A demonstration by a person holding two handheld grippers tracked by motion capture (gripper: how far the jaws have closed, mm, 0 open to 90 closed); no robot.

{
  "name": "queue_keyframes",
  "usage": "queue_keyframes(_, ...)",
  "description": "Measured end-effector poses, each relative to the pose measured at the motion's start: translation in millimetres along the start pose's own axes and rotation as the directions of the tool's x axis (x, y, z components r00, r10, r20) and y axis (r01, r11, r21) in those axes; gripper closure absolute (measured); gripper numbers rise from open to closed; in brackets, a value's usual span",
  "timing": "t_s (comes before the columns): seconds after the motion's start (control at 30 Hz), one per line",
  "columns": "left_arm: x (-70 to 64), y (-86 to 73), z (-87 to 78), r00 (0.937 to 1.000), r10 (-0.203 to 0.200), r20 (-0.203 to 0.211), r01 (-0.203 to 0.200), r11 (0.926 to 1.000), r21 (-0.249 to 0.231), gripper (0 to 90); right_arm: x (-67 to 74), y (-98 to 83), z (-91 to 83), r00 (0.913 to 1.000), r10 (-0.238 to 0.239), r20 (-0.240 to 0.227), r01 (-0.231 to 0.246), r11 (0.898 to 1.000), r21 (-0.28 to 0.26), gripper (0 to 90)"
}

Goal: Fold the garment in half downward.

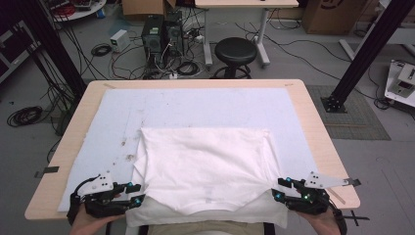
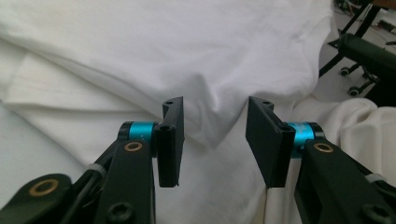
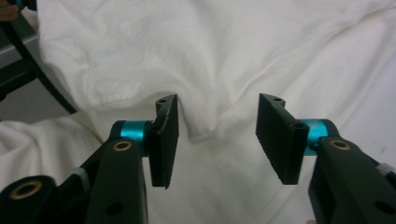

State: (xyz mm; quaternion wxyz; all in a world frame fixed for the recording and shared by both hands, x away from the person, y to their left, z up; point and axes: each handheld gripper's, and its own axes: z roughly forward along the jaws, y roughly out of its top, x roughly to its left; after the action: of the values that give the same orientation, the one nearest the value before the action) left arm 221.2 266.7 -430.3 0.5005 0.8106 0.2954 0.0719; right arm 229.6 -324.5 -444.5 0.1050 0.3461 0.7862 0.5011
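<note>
A white T-shirt (image 1: 203,164) of soft, matte cotton is spread flat on a pale blue mat (image 1: 195,105), which covers a light wooden table (image 1: 313,127). The garment is folded into a broad rectangle with faint creases, and its near edge hangs over the near edge of the mat, where a curved ribbed neckline is seen.

At the shirt's near left corner the left gripper (image 1: 138,192) is held, black and angular, with turquoise knuckles behind flat rectangular pads. In the left gripper view its jaws are seen standing apart, a rumpled peak of the shirt's fabric rising between them without being pressed by either pad.

At the shirt's near right corner the right gripper (image 1: 278,188) is held. Its jaws are likewise parted, rather widely; a small pinched ridge of cloth lies in the gap, clear of both pads. Nothing is gripped by either gripper.
</note>
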Motion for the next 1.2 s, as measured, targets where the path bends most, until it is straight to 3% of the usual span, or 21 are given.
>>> queue_keyframes(0.07, 0.5, 4.2, -3.4, 0.9999, 0.007, -0.008, -0.008, 1.0000, -0.006, 53.9, -0.9, 3.0, -0.4, 1.0000, 0.007, 0.005, -0.007, 1.000, -0.005, 44.0)
queue_keyframes(0.2, 7.4, 27.9, -16.2, 0.9958, 0.044, -0.080, -0.048, 0.9979, -0.044, 52.6, -4.0, 18.0, 1.2, 0.9995, -0.015, 0.029, 0.016, 0.999, -0.028, 38.2)
queue_keyframes(0.3, 19.4, 39.7, -12.2, 0.9875, 0.037, -0.153, -0.044, 0.9981, -0.044, 50.9, -10.6, 26.5, 8.4, 0.9973, -0.012, 0.072, 0.014, 0.999, -0.030, 34.9)
queue_keyframes(0.47, 44.3, 50.2, 3.2, 0.9795, -0.013, -0.201, 0.002, 0.9984, -0.056, 49.0, -23.1, 37.7, 26.8, 0.9940, -0.001, 0.109, 0.002, 1.000, -0.012, 30.0)
queue_keyframes(0.53, 55.9, 53.7, 11.9, 0.9728, -0.038, -0.228, 0.027, 0.9983, -0.051, 48.0, -26.4, 41.9, 33.7, 0.9911, -0.004, 0.133, 0.004, 1.000, 0.000, 28.2)
queue_keyframes(0.63, 68.3, 58.8, 21.7, 0.9617, -0.045, -0.270, 0.036, 0.9986, -0.039, 47.0, -32.1, 48.1, 41.9, 0.9869, -0.007, 0.161, 0.007, 1.000, -0.003, 26.2)
queue_keyframes(0.77, 82.0, 67.2, 31.0, 0.9517, -0.064, -0.300, 0.053, 0.9976, -0.043, 44.8, -42.1, 55.2, 52.0, 0.9826, 0.006, 0.186, -0.006, 1.000, 0.002, 25.4)
queue_keyframes(0.87, 91.9, 74.3, 36.7, 0.9399, -0.071, -0.334, 0.063, 0.9975, -0.033, 42.9, -50.9, 59.8, 59.9, 0.9787, 0.013, 0.205, -0.015, 1.000, 0.008, 25.3)
queue_keyframes(0.97, 101.1, 79.9, 42.3, 0.9348, -0.086, -0.345, 0.078, 0.9963, -0.038, 41.5, -60.9, 64.3, 66.5, 0.9730, 0.024, 0.229, -0.028, 1.000, 0.014, 24.6)
queue_keyframes(1.07, 110.8, 84.0, 50.8, 0.9242, -0.098, -0.369, 0.100, 0.9949, -0.015, 37.4, -69.3, 67.4, 71.2, 0.9663, 0.033, 0.255, -0.033, 0.999, -0.001, 24.6)
queue_keyframes(1.2, 126.7, 88.1, 61.5, 0.9134, -0.137, -0.383, 0.135, 0.9903, -0.031, 36.1, -79.8, 68.2, 79.2, 0.9589, 0.058, 0.278, -0.061, 0.998, 0.000, 24.7)
